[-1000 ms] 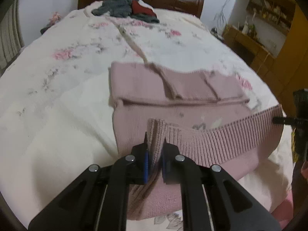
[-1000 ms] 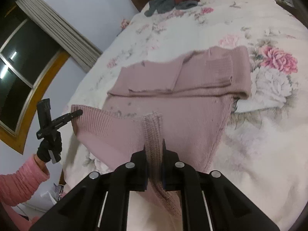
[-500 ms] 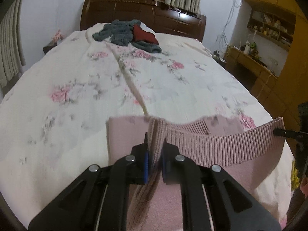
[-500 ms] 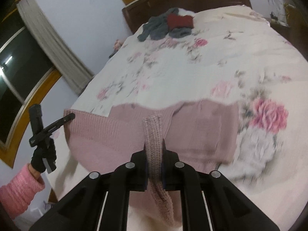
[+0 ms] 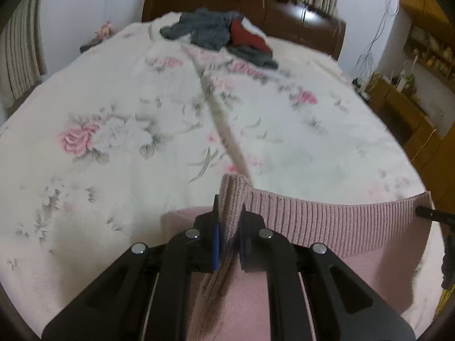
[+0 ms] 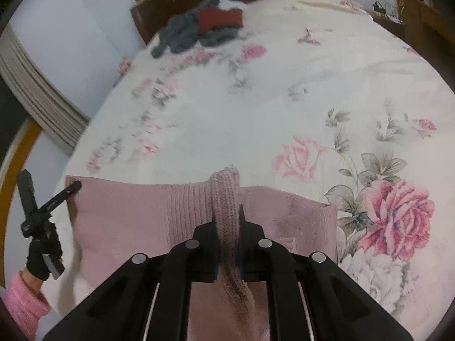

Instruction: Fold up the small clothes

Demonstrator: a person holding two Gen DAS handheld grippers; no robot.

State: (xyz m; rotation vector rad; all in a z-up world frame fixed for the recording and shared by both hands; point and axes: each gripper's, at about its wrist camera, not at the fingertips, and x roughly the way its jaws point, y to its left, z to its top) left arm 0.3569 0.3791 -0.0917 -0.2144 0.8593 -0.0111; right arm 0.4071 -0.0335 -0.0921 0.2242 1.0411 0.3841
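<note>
A pink knitted sweater (image 5: 327, 227) was held at the near edge of the bed, its ribbed hem (image 5: 335, 213) stretched taut between the two tools. A bunched fold of the hem was clamped tightly by the left gripper (image 5: 229, 221), and another fold of the same hem was pinched fast by the right gripper (image 6: 226, 221). The rest of the garment was spread below the hem on the floral bedspread (image 5: 128, 119). A black-gloved hand (image 6: 42, 258) with a pink sleeve (image 6: 22, 304) was seen at the left in the right wrist view. A pile of grey and red clothes (image 5: 219, 34) was left far off, near the dark wooden headboard (image 5: 298, 20).
</note>
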